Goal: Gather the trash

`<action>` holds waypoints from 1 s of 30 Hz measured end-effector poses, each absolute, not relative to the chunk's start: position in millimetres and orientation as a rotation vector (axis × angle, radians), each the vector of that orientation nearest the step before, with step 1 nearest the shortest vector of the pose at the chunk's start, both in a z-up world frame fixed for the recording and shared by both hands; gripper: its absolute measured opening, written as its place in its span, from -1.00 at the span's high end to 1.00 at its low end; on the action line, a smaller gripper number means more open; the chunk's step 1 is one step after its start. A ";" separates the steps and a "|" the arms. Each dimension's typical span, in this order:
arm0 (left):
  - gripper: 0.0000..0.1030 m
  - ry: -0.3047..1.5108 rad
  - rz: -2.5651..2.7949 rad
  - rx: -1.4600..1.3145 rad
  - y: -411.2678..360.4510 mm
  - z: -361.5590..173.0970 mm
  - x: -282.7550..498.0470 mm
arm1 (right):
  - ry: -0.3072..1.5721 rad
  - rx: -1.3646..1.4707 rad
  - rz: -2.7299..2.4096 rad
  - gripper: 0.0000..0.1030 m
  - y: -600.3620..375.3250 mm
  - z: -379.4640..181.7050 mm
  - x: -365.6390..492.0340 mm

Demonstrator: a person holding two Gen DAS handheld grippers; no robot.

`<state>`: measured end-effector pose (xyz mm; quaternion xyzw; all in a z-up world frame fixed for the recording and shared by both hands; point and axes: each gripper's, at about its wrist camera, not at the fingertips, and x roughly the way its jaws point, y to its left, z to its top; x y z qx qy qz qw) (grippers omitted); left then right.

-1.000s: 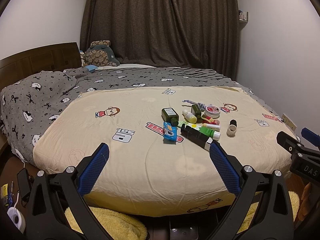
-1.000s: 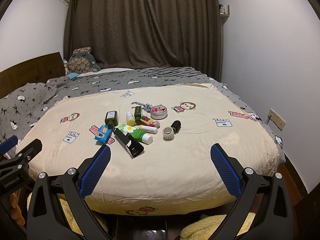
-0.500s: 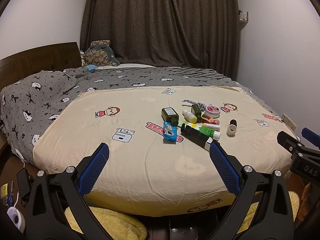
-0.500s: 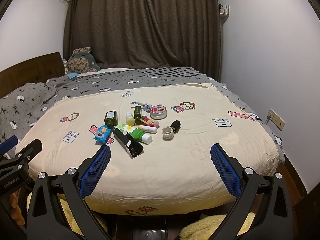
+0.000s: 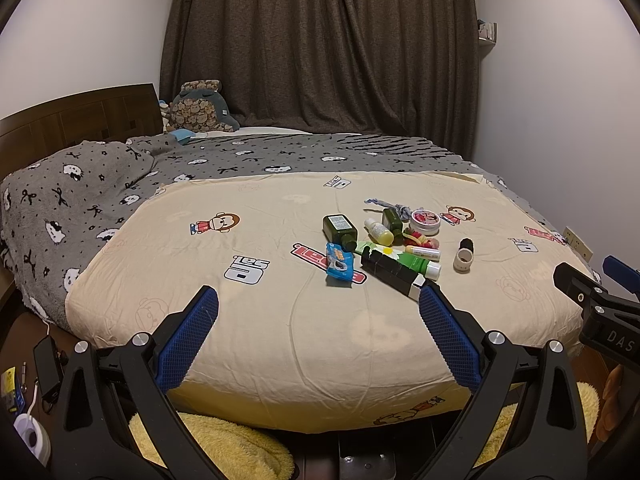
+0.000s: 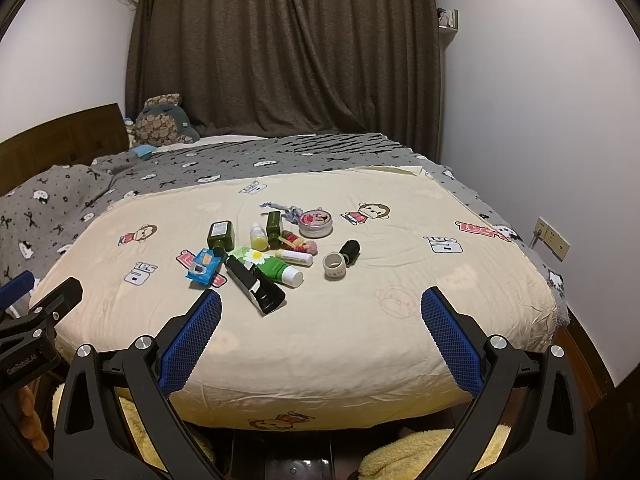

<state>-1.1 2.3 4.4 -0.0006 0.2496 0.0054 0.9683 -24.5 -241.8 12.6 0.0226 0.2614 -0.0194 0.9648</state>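
The trash is gathered in one cluster on the cream monkey-print blanket point(image 6: 400, 240) of the bed, and the black tube point(image 6: 255, 282) at its near edge is taken as the landmark. Seen from the right gripper point(image 6: 320, 316), the tube lies ahead and left of centre, its long axis slanting from far-left to near-right; from the left gripper point(image 5: 318, 316) it lies ahead and to the right point(image 5: 394, 274). Both pairs of fingers are spread wide and hold nothing. The blue wrapper point(image 6: 204, 266) lies just left of the tube, the green tube point(image 6: 272, 266) touching its right side (neither arm is judged clearly nearer).
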 end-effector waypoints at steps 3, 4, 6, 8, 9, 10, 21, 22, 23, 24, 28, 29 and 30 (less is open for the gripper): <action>-0.84 0.510 0.011 -0.001 1.4 2.3 -0.2 | 0.530 0.045 -0.042 -0.94 -243.6 9.9 -23.1; -0.84 0.514 0.013 -0.001 1.4 1.1 1.2 | 0.528 0.043 -0.045 -0.94 -244.0 8.1 -22.4; -0.84 0.527 0.018 -0.002 1.6 -3.3 5.4 | 0.526 0.042 -0.049 -0.93 -246.1 4.7 -20.0; -0.84 0.547 0.016 -0.005 2.9 -9.9 13.3 | 0.529 0.045 -0.048 -0.93 -248.8 0.4 -15.8; -0.84 0.558 0.013 -0.007 3.3 -14.3 17.8 | 0.531 0.044 -0.049 -0.93 -250.8 -2.6 -13.1; -0.84 0.565 0.009 -0.010 4.2 -18.0 20.8 | 0.533 0.044 -0.053 -0.93 -251.7 -5.2 -10.1; -0.84 0.643 -0.024 0.002 1.9 -56.1 66.8 | 0.647 0.043 -0.089 -0.93 -272.5 -54.2 41.1; -0.84 0.653 -0.029 0.004 1.6 -60.4 73.5 | 0.645 0.017 -0.108 -0.93 -271.4 -56.7 44.3; -0.84 0.663 -0.036 0.001 2.1 -64.8 80.7 | 0.642 -0.008 -0.121 -0.93 -269.8 -59.5 49.0; -0.84 0.675 -0.042 -0.004 3.0 -69.4 88.5 | 0.644 -0.021 -0.131 -0.93 -269.7 -63.1 55.8; -0.84 0.719 -0.038 0.009 2.5 -87.3 117.8 | 0.678 0.023 -0.148 -0.93 -279.8 -78.3 84.1; -0.84 0.727 -0.039 0.017 1.3 -91.2 125.0 | 0.686 0.023 -0.150 -0.93 -281.0 -81.8 89.8; -0.84 0.739 -0.044 0.021 0.3 -96.8 135.0 | 0.700 0.020 -0.149 -0.93 -282.7 -87.1 99.4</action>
